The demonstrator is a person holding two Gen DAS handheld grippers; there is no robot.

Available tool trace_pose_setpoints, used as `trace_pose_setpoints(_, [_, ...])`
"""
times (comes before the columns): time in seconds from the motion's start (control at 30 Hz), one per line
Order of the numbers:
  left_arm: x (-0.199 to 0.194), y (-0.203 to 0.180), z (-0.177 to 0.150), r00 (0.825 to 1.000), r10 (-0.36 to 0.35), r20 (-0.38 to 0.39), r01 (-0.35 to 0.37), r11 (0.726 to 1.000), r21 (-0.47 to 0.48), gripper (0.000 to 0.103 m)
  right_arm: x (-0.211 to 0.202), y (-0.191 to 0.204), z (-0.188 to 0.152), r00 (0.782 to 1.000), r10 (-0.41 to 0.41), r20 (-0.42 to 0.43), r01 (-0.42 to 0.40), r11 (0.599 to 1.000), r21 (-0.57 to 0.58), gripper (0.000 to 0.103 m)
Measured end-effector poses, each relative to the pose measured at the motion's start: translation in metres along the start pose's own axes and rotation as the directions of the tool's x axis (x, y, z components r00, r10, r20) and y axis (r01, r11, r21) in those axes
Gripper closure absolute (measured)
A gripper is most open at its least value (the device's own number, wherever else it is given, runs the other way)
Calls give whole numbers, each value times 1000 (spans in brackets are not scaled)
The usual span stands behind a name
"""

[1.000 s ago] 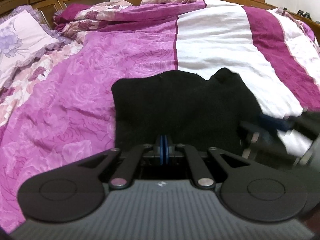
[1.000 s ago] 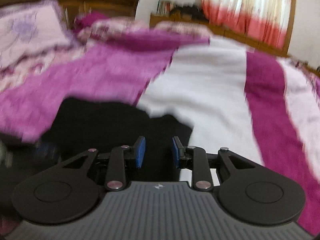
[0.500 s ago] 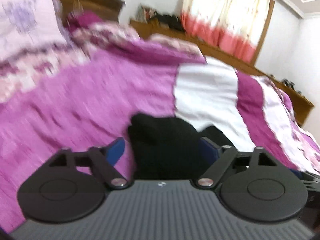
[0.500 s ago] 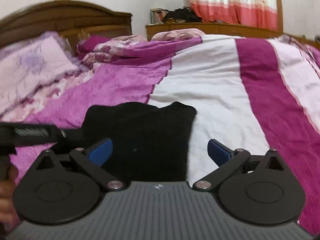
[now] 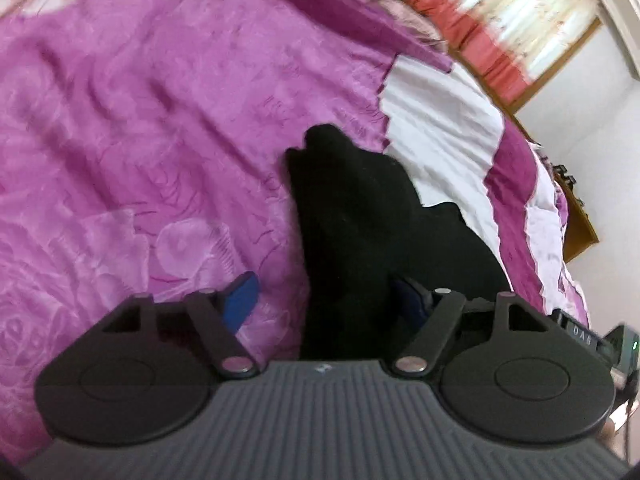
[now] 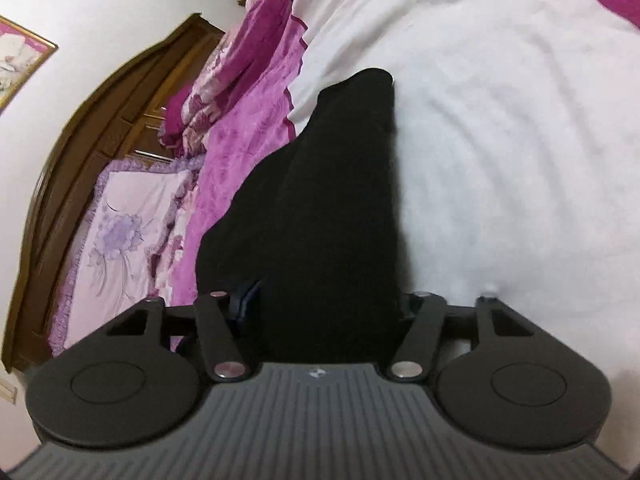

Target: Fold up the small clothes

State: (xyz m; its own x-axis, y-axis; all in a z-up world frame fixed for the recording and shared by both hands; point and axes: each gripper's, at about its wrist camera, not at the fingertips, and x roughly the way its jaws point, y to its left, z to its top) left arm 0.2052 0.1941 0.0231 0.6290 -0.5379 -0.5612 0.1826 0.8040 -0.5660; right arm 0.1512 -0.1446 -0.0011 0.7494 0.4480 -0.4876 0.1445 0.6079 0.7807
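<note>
A small black garment (image 5: pixel 372 216) lies flat on the bed, across the seam between the purple and white parts of the bedspread. It also shows in the right wrist view (image 6: pixel 332 208). My left gripper (image 5: pixel 326 300) is open, its blue pads either side of the garment's near left edge. My right gripper (image 6: pixel 326 304) is open around the garment's near right edge; its right pad is hidden behind the cloth. Both views are rolled to the side.
The bedspread has purple floral (image 5: pixel 140 128) and white (image 6: pixel 500 128) panels. A floral pillow (image 6: pixel 120 240) and the wooden headboard (image 6: pixel 92 120) are at the head of the bed. Red-and-white curtains (image 5: pixel 512 20) hang beyond the bed. The other gripper's body (image 5: pixel 592 340) is at the right.
Both grippers have tilted sideways and dropped close to the garment's near edge. The left gripper was shut a second ago and is open now; the right has opened wider.
</note>
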Motion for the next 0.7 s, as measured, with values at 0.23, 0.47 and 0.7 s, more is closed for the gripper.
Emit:
trace_pose_setpoints(0.23, [2, -16, -11, 997, -79, -20, 80, 997, 7, 74, 1, -5, 9, 999, -4, -41, 6, 998, 56, 61])
trace_pose_setpoints(0.47, [-10, -44, -13, 996, -87, -27, 88, 995, 50, 78, -18, -10, 10, 998, 69, 7, -69, 984, 165, 67])
trace_pose_setpoints(0.7, [-21, -64, -35, 991, -113, -70, 115, 993, 20, 78, -51, -2, 19, 1000, 28, 13, -29, 992, 122, 68])
